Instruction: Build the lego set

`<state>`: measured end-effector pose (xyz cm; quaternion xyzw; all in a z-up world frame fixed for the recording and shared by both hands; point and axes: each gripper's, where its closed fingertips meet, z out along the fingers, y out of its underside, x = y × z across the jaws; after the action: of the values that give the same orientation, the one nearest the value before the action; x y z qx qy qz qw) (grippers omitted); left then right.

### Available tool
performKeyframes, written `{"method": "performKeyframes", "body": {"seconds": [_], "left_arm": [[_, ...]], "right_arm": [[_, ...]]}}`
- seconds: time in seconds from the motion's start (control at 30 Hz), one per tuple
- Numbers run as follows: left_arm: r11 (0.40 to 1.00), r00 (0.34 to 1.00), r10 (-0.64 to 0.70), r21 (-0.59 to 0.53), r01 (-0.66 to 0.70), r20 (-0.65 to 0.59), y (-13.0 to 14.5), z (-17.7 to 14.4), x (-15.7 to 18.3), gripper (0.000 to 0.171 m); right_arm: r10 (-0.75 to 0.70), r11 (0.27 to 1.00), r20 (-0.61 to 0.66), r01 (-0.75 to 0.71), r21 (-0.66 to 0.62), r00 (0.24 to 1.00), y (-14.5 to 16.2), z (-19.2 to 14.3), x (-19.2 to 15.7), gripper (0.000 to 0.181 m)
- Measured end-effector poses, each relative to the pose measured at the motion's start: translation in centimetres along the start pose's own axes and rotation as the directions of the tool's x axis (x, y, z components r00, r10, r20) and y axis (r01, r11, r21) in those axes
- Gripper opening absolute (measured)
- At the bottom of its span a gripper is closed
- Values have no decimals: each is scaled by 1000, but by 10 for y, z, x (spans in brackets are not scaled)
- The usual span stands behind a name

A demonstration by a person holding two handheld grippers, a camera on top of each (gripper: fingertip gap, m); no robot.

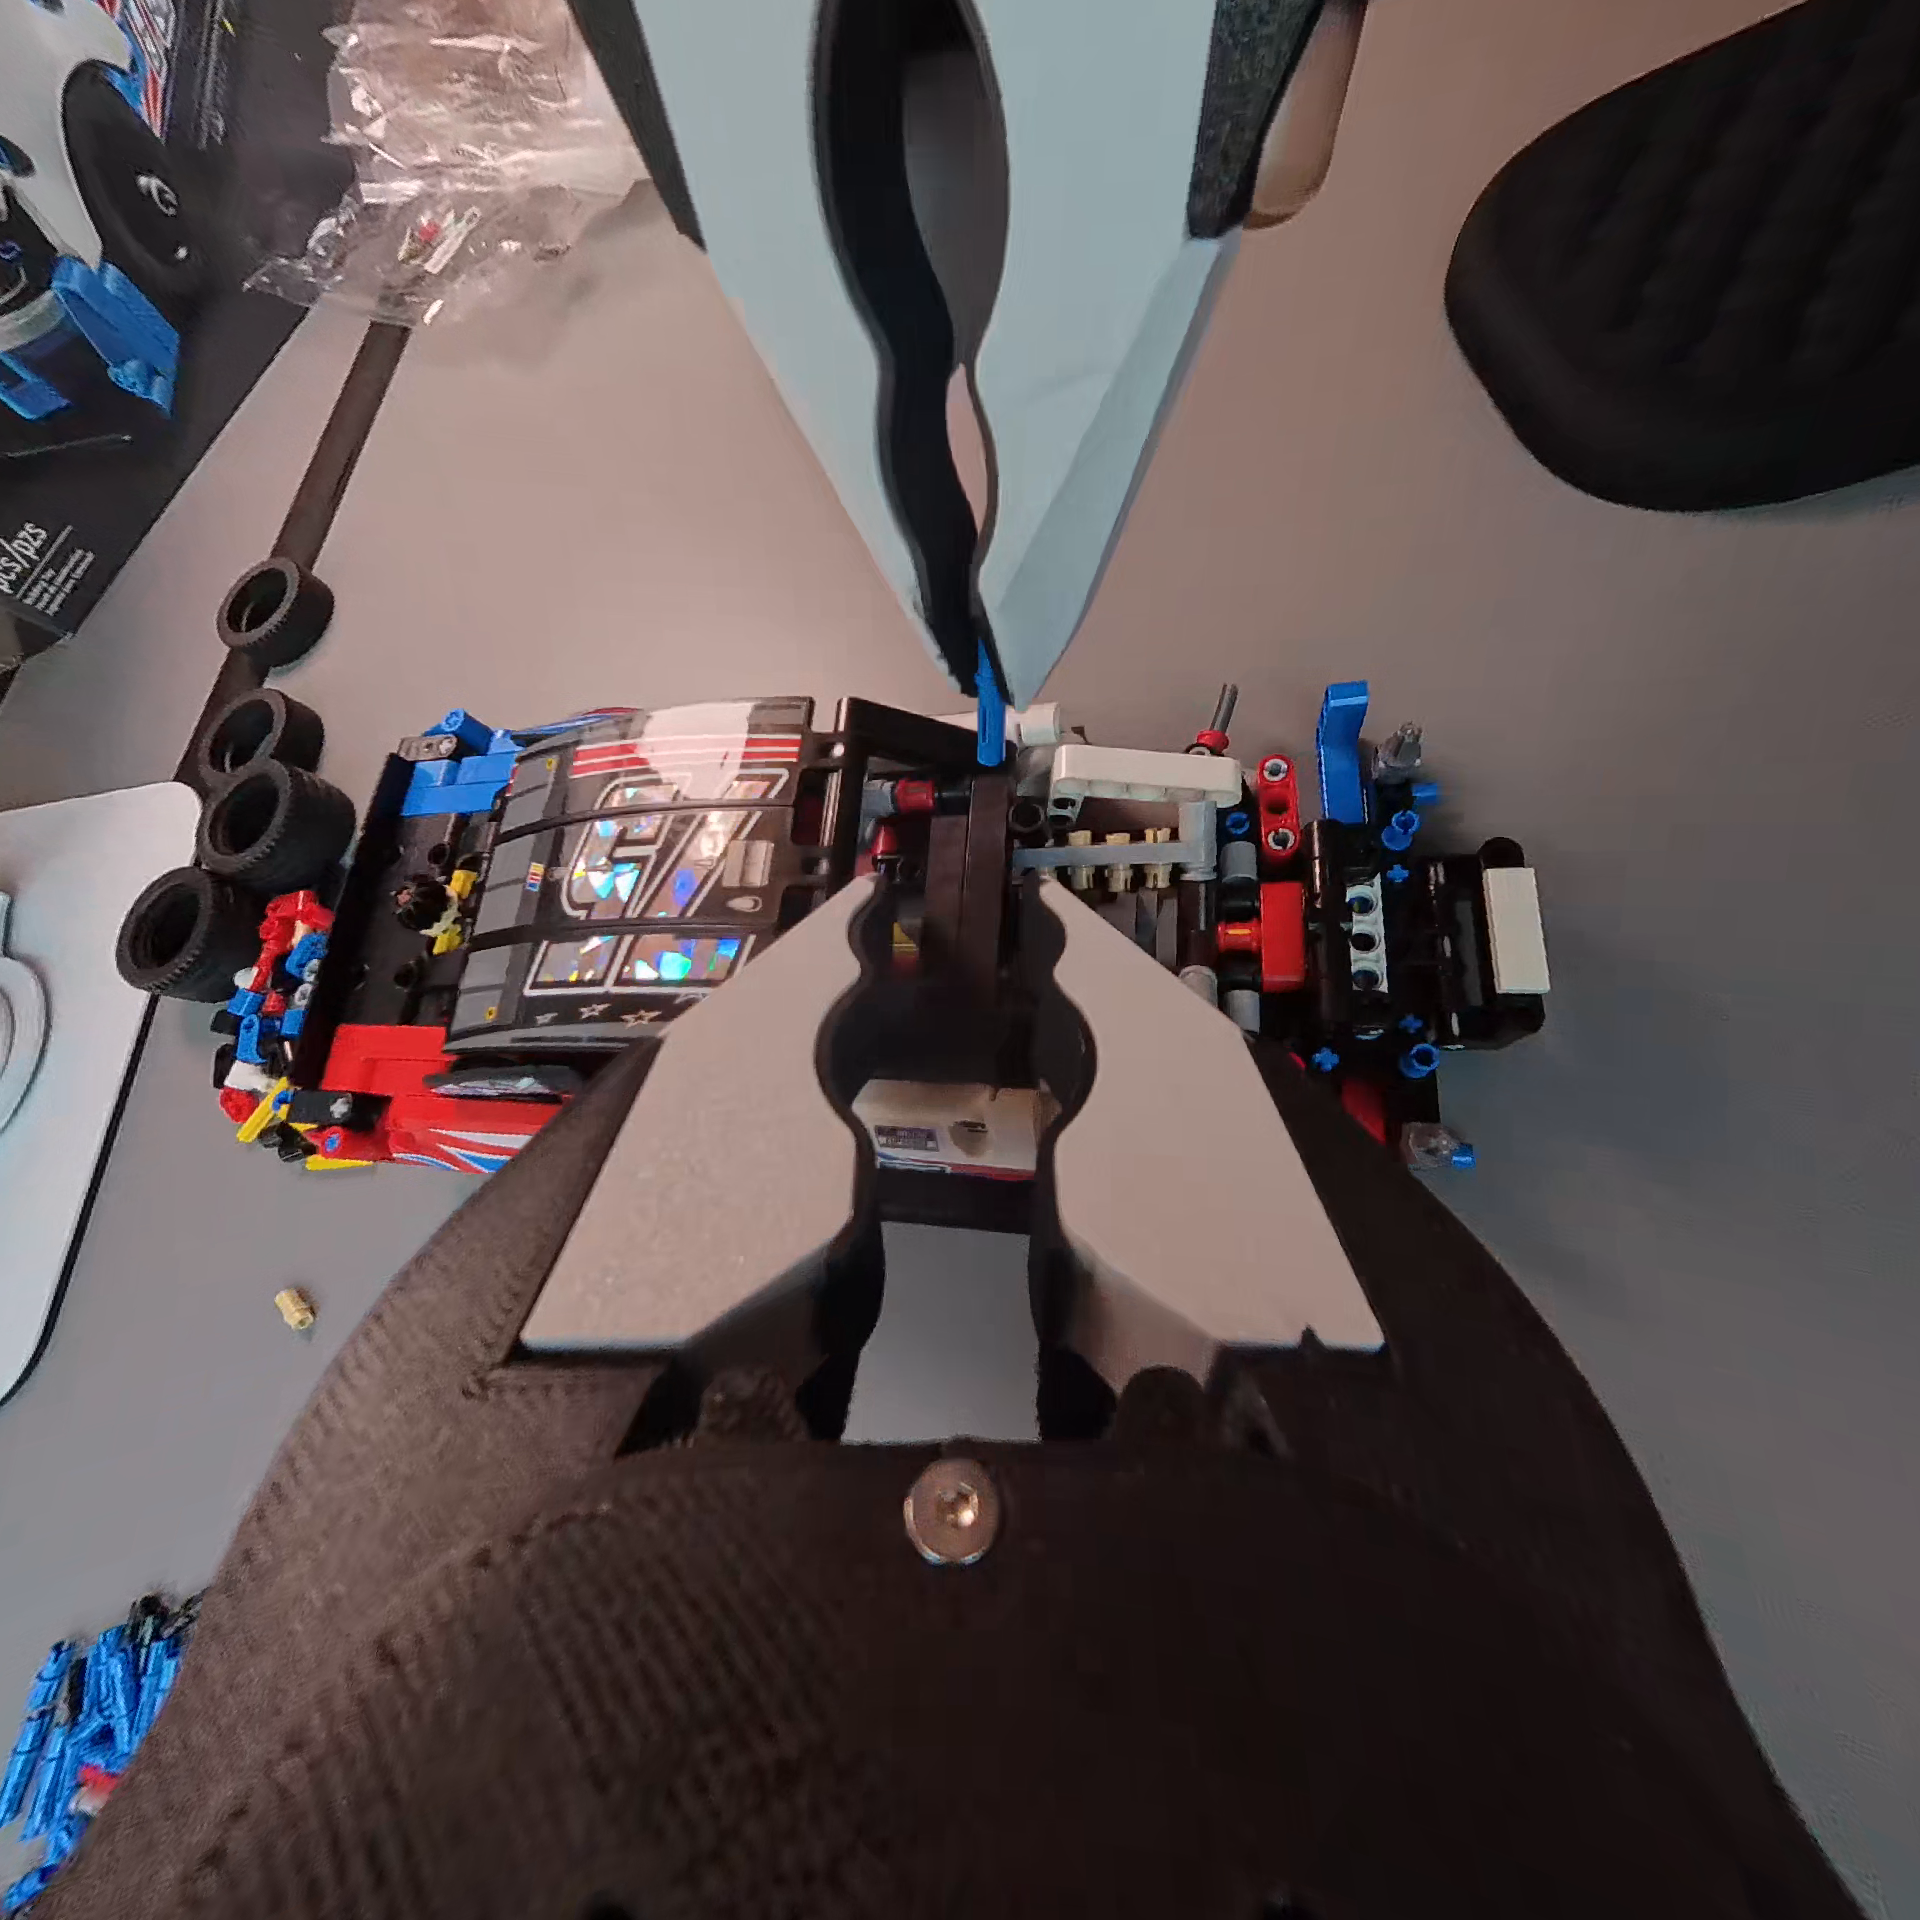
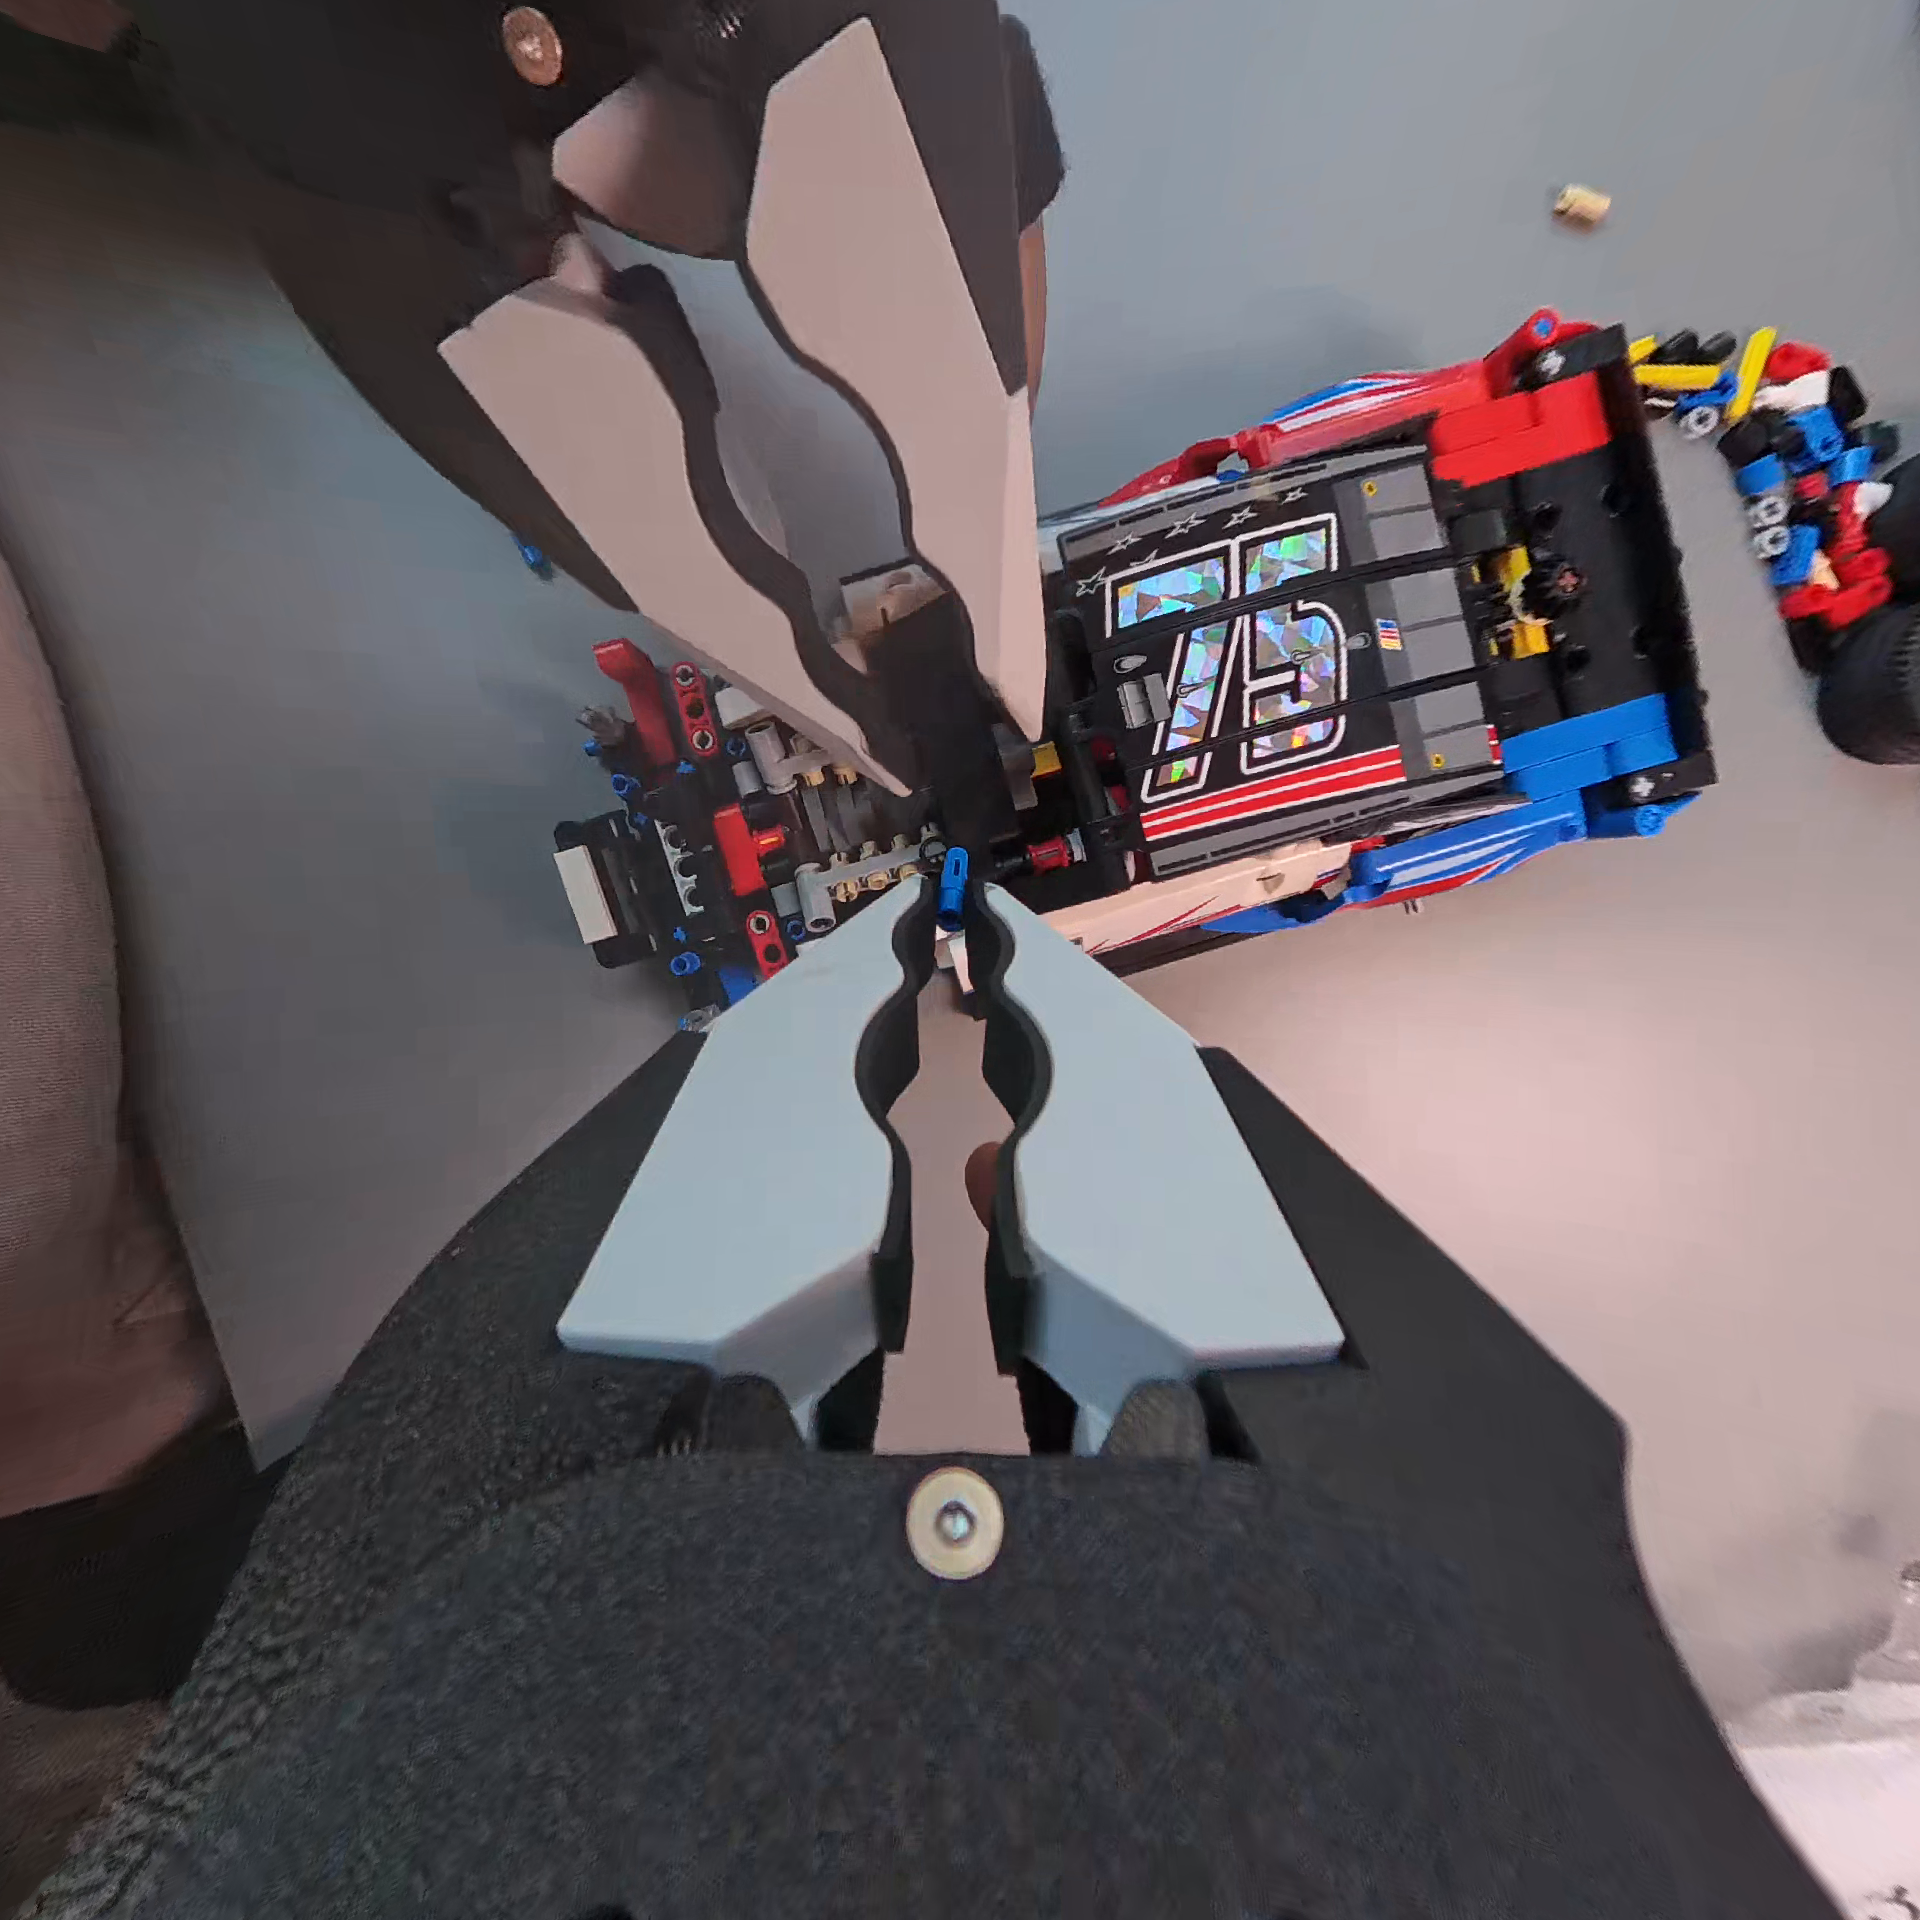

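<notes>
Gripping the black frame at the middle of the lego car [image 1: 644,894], the left gripper [image 1: 961,883] steadies it on the desk [image 1: 1558,1351]. From the far side the right gripper [image 2: 954,904], clamped on a blue pin [image 2: 951,883], angles down to the chassis. Next, I judge, the pin must be aligned and pressed into its hole.

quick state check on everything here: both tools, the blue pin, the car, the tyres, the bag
left tool: shut on the car, gripping a black part at its middle
right tool: shut on the blue pin
blue pin: held at the tips, over the car's middle
car: part-built, flat on the table, no wheels on
tyres: four, loose, in a row beside the car
plastic bag: crumpled, nearly empty
</notes>
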<state>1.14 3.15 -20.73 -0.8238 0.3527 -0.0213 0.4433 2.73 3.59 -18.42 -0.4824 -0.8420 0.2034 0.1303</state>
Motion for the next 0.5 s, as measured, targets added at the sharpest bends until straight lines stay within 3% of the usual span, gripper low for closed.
{"method": "performKeyframes", "body": {"seconds": [0.23, 0.5], "left_arm": [[990, 997, -66, -123, 62, -32, 8, 10, 3, 28], [978, 990, -130, -170, 119, -56, 10, 10, -5, 17]], "right_arm": [[26, 995, 60, -19, -103, 998, 6, 14, 0, 3], [69, 989, 98, -55, -138, 993, 2, 17, 0, 3]]}}
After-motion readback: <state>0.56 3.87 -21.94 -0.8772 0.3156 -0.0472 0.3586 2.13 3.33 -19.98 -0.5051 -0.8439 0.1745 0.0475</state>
